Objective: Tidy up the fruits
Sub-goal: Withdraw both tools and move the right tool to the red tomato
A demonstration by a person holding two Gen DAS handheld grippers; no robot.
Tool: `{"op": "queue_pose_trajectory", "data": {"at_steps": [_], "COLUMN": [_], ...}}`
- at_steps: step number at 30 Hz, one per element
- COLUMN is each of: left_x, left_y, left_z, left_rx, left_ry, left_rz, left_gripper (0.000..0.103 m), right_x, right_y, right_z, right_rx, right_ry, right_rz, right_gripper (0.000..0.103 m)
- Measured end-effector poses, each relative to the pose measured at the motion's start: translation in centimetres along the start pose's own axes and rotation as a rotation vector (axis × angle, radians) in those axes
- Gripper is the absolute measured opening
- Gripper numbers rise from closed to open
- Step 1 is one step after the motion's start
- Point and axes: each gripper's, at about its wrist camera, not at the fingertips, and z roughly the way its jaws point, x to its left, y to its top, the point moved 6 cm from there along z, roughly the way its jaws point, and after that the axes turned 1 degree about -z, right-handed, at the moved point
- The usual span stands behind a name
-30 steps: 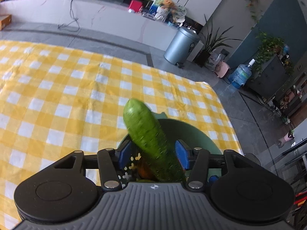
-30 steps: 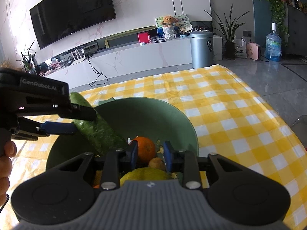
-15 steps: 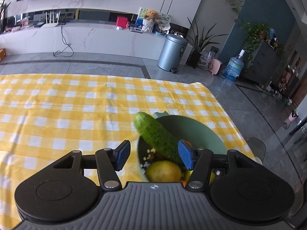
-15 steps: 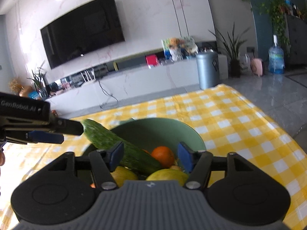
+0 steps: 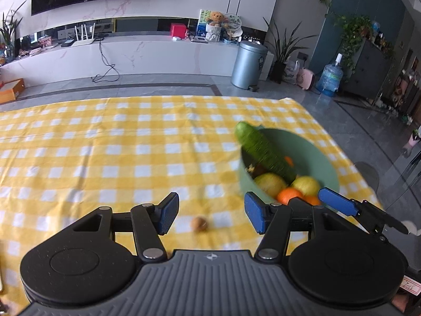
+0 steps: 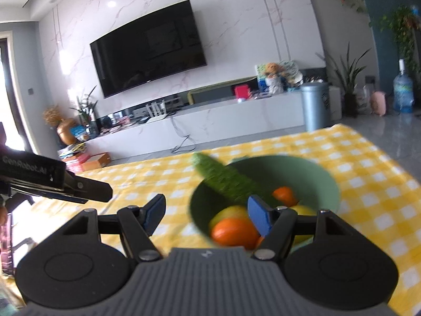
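Cucumber [image 5: 264, 152] is sitting in the green bowl [image 5: 313, 155] now, leaning tilted with its top end poking out over the rim on the left side. Under it there's a pile of fruit – a couple of yellowish ones [image 5: 271, 183] and some oranges [image 5: 289, 194]. Bowl is on the yellow checkered tablecloth [image 5: 105, 158], toward its right edge.

Left gripper [image 5: 211, 216] has its jaws spread wide with nothing between them, hovering over the cloth just left of the bowl. A small brownish round thing [image 5: 199, 224] lies on the cloth right in that gap – too blurry to say what it is.

Right gripper [image 6: 208, 212] is spread wide too, empty, its right finger in front of the bowl.
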Motion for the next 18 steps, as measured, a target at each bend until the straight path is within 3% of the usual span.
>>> {"op": "queue_pose_trajectory", "data": {"at_steps": [12,18], "left_x": [2.0,2.8], "left_y": [-3.6,-4.8], "left_z": [-0.9,-0.2], "left_rx": [0.022,0.040], "left_ry": [0.043,0.050], "left_rz": [0.052,0.072], "left_gripper": [0.067,0.067], "right_x": [5.3,6.8], "right_y": [-5.2,-6.7], "right_z": [0.0,1.1], "right_rx": [0.184,0.268], "right_ry": [0.101,0.122], "right_rz": [-0.055,-0.160], "right_gripper": [0.066,0.058]}}
